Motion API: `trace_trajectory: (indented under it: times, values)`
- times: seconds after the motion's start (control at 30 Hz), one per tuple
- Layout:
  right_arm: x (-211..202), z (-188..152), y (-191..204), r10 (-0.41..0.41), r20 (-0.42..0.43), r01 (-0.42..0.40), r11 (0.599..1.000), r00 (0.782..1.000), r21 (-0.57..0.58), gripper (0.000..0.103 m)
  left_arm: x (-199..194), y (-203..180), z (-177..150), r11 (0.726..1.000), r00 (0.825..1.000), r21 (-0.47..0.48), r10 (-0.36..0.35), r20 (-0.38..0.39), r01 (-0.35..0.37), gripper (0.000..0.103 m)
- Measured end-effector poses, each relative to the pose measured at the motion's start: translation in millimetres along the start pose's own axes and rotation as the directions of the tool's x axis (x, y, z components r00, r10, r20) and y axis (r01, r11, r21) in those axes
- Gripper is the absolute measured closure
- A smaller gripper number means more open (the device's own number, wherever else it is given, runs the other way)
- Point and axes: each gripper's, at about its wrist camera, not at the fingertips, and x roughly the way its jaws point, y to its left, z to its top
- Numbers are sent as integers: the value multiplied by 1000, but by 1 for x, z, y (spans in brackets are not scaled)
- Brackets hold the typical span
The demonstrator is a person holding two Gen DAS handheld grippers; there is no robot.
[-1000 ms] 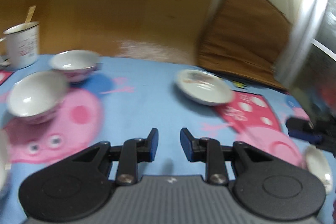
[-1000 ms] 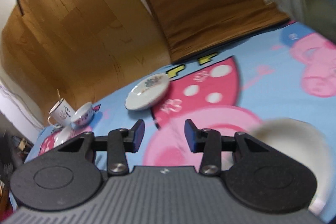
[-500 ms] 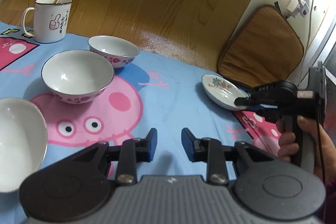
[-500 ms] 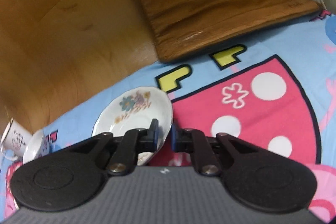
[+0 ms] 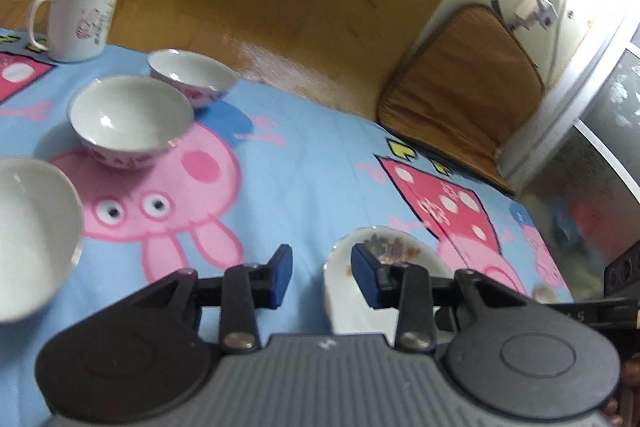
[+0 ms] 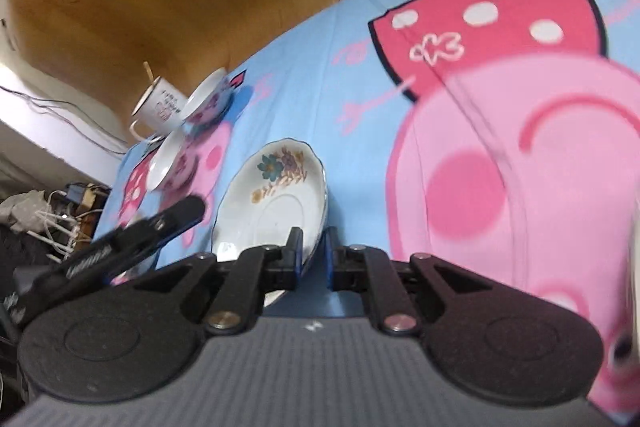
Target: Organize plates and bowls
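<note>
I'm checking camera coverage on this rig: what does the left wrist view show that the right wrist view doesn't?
Only the left wrist view shows a third, near white bowl at its left edge and the whole brown cushion.

Only the right wrist view shows the right gripper pinching the rim of the floral plate, and cables on the floor.

Both show that plate, the mug with a stick in it, two bowls beside it, the cartoon cloth, and the left gripper, whose jaws are opening.
</note>
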Motion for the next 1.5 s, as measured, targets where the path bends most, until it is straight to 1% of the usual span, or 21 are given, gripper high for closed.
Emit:
trace_trajectory:
  times: [0.1, 0.23, 0.27, 0.3, 0.33, 0.37, 0.4, 0.5, 0.63, 0.7, 0.83, 0.97, 1.03, 1.13, 1.27, 1.33, 1.37, 1.4, 1.43, 1.47, 1.5]
  values:
    - [-7, -12, 4, -22, 30, 23, 999, 999, -30, 84, 1, -8, -4, 999, 999, 13, -30, -28, 30, 70]
    - [-13, -22, 16, -60, 108, 70, 993, 992, -94, 83, 8, -11, -8, 1000, 998, 23, -11, -59, 12, 71]
    - [-12, -23, 16, -69, 124, 83, 990, 990, -112, 83, 11, -11, -8, 1000, 998, 18, -10, -69, 11, 75]
    - [-9, -24, 15, -75, 133, 91, 989, 988, -115, 83, 14, -11, -9, 1000, 997, 14, -11, -81, 12, 84]
    - [-7, -23, 13, -76, 139, 91, 990, 987, -109, 82, 16, -12, -10, 1000, 996, 15, 0, -87, 2, 85]
    - [-6, -22, 11, -77, 141, 92, 991, 987, -101, 85, 17, -13, -12, 999, 997, 27, 22, -79, -20, 91]
    - [-5, -22, 10, -78, 147, 94, 991, 986, -101, 85, 17, -14, -14, 999, 997, 34, 31, -75, -28, 92]
    - [-12, -25, 9, -90, 168, 109, 988, 982, -108, 86, 15, -17, -11, 1000, 997, 18, -12, -79, 13, 94]
    - [-28, -28, 5, -102, 231, 129, 986, 968, -105, 87, 12, -44, -5, 996, 997, 76, -49, -53, 53, 94]
    - [-41, -30, 2, -115, 282, 149, 984, 952, -99, 87, 16, -60, -1, 992, 995, 97, -82, -57, 87, 94]
    - [-76, -38, -12, -169, 385, 212, 975, 907, -72, 87, 32, -102, 2, 974, 983, 149, -156, -94, 168, 94]
    - [-114, -50, -33, -245, 468, 284, 959, 849, -14, 87, 49, -150, -8, 946, 967, 219, -214, -139, 241, 93]
    - [-129, -58, -44, -287, 492, 320, 947, 822, 19, 87, 58, -170, -17, 930, 958, 250, -233, -168, 270, 93]
    - [-142, -65, -62, -334, 501, 345, 936, 798, 73, 87, 76, -193, -28, 915, 947, 279, -237, -215, 292, 93]
    - [-145, -66, -84, -377, 499, 365, 922, 780, 126, 86, 94, -208, -37, 907, 943, 300, -226, -246, 296, 92]
    - [-143, -66, -90, -389, 505, 373, 918, 771, 138, 81, 102, -213, -40, 906, 939, 304, -218, -265, 295, 92]
    - [-143, -66, -91, -397, 510, 379, 914, 763, 144, 76, 104, -215, -42, 907, 945, 317, -200, -259, 278, 92]
    - [-142, -66, -92, -402, 520, 383, 912, 753, 150, 71, 106, -216, -42, 906, 947, 325, -189, -260, 270, 92]
    - [-143, -67, -93, -411, 531, 391, 907, 741, 156, 62, 106, -216, -42, 907, 946, 322, -189, -263, 271, 92]
    - [-144, -68, -93, -422, 547, 403, 901, 723, 161, 60, 105, -214, -41, 909, 946, 315, -191, -263, 272, 92]
    - [-146, -69, -94, -430, 555, 412, 896, 712, 167, 60, 104, -211, -39, 912, 947, 309, -191, -258, 269, 92]
